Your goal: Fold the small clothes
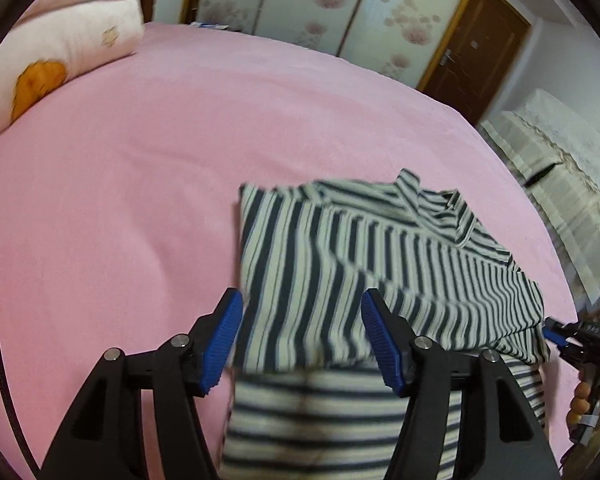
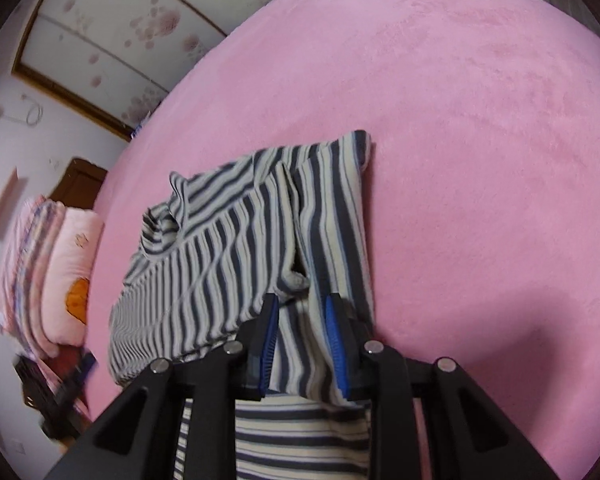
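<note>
Striped shirt (image 1: 380,264) lying partly folded on pink bed cover (image 1: 140,200), centre to lower right of the left wrist view; in the right wrist view, shirt (image 2: 236,264) at centre and lower centre, collar toward the left of the frame.

Left gripper (image 1: 302,340): jaws spread wide, straddling the near edge of the fabric, nothing pinched. Right gripper (image 2: 302,340): jaws set narrow with a fold of cloth between the blue pads (image 2: 270,340); whether actually clamped or merely bracketing the fabric cannot be told. Same right gripper (image 1: 556,334) visible at the right edge of the left wrist view, at the shirt's corner.

Likely faults from here:
- Uneven fold, judged probable if only one side carries the cloth while the open left jaws hold nothing.
- Slippage of the folded layer, given soft knit and a loose bite.
- Drag against the fleecy cover, likely to pull lower layers out of line.
- Bunching at the collar, already rumpled.
- Motion blur on the stripes; exact edge position hard to read.

Surface: soft, matt, pink, smooth apart from slight creases.

Room: pink pillow (image 1: 60,48) with orange print at upper left of the left wrist view; wardrobe doors (image 1: 320,4) with flower pattern along the top; brown door (image 1: 476,52) at upper right; pale covered furniture (image 1: 560,184) at right.
</note>
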Tool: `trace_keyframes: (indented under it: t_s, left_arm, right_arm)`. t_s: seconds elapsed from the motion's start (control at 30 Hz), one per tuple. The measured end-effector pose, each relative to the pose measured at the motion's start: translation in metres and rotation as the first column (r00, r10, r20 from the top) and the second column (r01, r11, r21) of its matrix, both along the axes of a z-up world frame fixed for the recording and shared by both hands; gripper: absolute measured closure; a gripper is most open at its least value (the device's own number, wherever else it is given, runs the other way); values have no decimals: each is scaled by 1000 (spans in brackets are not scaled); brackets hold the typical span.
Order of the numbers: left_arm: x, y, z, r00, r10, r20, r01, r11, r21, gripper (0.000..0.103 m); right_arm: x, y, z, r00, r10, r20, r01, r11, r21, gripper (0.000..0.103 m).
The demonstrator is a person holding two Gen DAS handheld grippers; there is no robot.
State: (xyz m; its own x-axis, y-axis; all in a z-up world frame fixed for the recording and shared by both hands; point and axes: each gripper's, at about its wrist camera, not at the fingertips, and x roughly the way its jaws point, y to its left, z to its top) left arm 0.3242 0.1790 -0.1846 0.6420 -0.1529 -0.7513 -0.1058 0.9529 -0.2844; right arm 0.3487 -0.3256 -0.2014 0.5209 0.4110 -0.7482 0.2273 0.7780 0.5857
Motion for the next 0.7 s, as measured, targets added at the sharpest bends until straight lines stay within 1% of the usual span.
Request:
trace_keyframes:
  t_s: [0.1,0.17,0.2,0.27,0.33,0.4,0.47,0.6,0.63,0.7]
  left_arm:
    - [-8,0,-17,999,36,-13,-36,999,19,40]
    - [-8,1,-30,998,48,-47,-47,999,19,40]
    - [-6,1,-35,997,51,-61,-50,999,18,40]
    - [-4,2,-43,995,63,-79,-61,998,20,40]
    - [-2,4,-49,993,73,-90,-71,997,25,40]
    - [0,6,-53,992,79,-95,-78,997,23,40]
    - [1,8,-57,992,83,-97,-81,996,23,40]
    - [2,9,-57,992,76,-97,-73,997,30,39]
    - [3,9,-57,992,75,-97,-72,997,31,39]
    - [3,8,-56,993,72,-96,-69,997,37,39]
  right_arm:
    - [-7,-1,14,999,-36,35,36,999,-1,77]
    - [-8,1,17,999,-20,37,19,999,42,77]
    - [-6,2,15,1000,-7,27,5,998,59,77]
    - [0,8,7,1000,11,-12,-10,998,58,77]
    - [8,10,-4,999,4,-44,-2,999,49,77]
    - [12,8,-12,998,-11,-59,14,999,50,77]
    - [17,5,-18,998,-28,-62,30,999,31,77]
    - [22,3,-19,999,-38,-33,38,999,10,77]
    - [21,5,-17,999,-31,-29,30,999,-10,81]
    - [17,10,-9,1000,-9,-8,8,997,-80,90]
